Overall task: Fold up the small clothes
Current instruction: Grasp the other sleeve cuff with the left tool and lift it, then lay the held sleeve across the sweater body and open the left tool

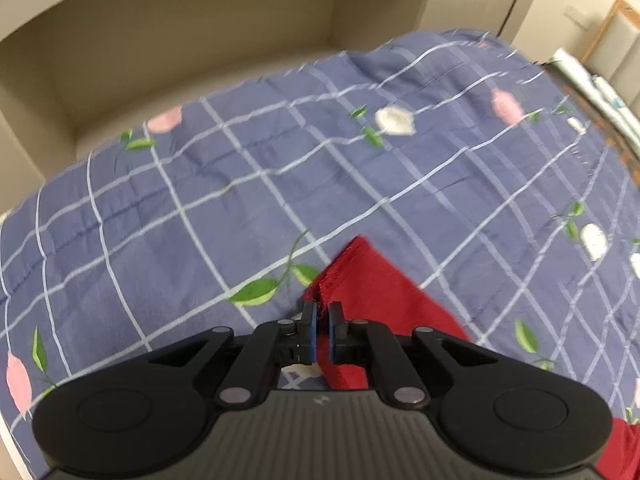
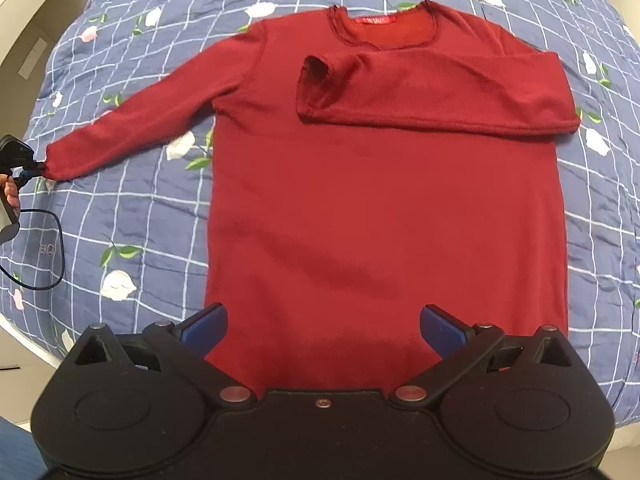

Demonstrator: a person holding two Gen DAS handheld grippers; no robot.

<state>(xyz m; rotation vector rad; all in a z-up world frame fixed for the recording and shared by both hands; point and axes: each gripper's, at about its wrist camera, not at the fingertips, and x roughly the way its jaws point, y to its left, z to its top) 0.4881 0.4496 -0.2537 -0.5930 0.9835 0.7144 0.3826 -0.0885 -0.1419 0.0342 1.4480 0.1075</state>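
Note:
A dark red long-sleeved sweater (image 2: 380,208) lies flat on the bed, neck at the far side. One sleeve (image 2: 432,92) is folded across the chest. The other sleeve (image 2: 132,128) stretches out to the left, and my left gripper (image 2: 38,168) is shut on its cuff. In the left wrist view that cuff (image 1: 356,280) sits between the nearly closed blue pads of my left gripper (image 1: 322,314). My right gripper (image 2: 323,330) hangs open above the sweater's hem with nothing between its fingers.
A blue checked quilt (image 1: 200,208) with printed flowers covers the bed. A beige recessed wall (image 1: 180,40) rises behind it. A black cable (image 2: 48,248) loops on the quilt at the left, next to a hand (image 2: 10,194). Folded bedding (image 1: 600,92) lies at the far right.

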